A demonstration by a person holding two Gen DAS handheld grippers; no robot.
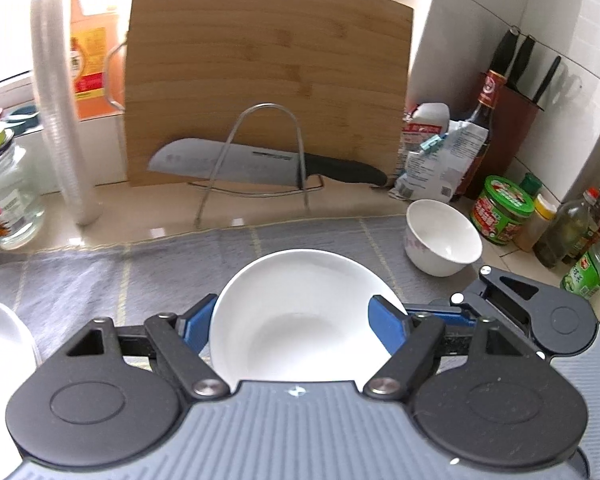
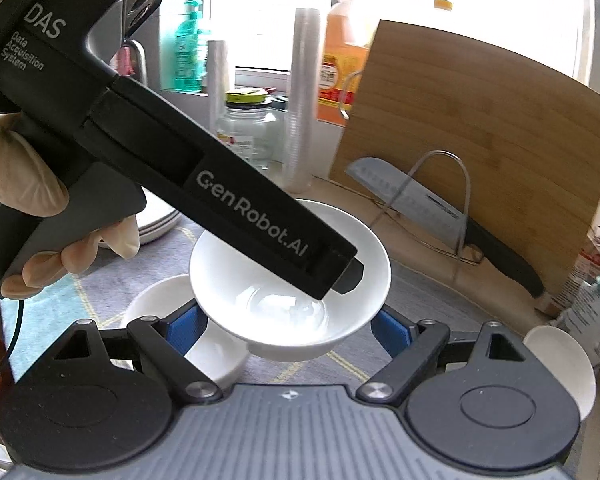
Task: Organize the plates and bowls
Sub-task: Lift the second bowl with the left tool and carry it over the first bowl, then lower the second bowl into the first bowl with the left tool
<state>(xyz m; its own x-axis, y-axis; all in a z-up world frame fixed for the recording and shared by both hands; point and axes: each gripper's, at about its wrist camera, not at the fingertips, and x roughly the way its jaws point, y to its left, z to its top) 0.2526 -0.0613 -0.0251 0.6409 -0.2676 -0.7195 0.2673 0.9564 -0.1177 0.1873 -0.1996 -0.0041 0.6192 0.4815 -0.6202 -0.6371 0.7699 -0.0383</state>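
Step in hand: transport of one dish. The left gripper (image 1: 300,326) is clamped on a white shallow bowl (image 1: 300,312), one blue pad (image 1: 198,326) on the outer wall and the other inside the rim. In the right wrist view this bowl (image 2: 290,280) hangs clear of the grey checked mat (image 2: 100,296), with the left tool's black body crossing over it.

The right gripper (image 2: 290,330) stands with jaws apart and nothing pressed between them; the carried bowl sits just ahead of its pads.

Remaining dishes: a deeper white bowl (image 1: 442,238) with a faint floral print at the mat's right edge, beside the jars; another white dish (image 2: 188,320) below the carried one; stacked plates (image 2: 158,220) partly behind the gloved hand (image 2: 28,200).

Next move, as judged: carry the bowl to a matching dish and lower it level, releasing only once seated.

Not resolved: the drop-off place; the number of plates; the white dish cut off at the left edge of the left view.
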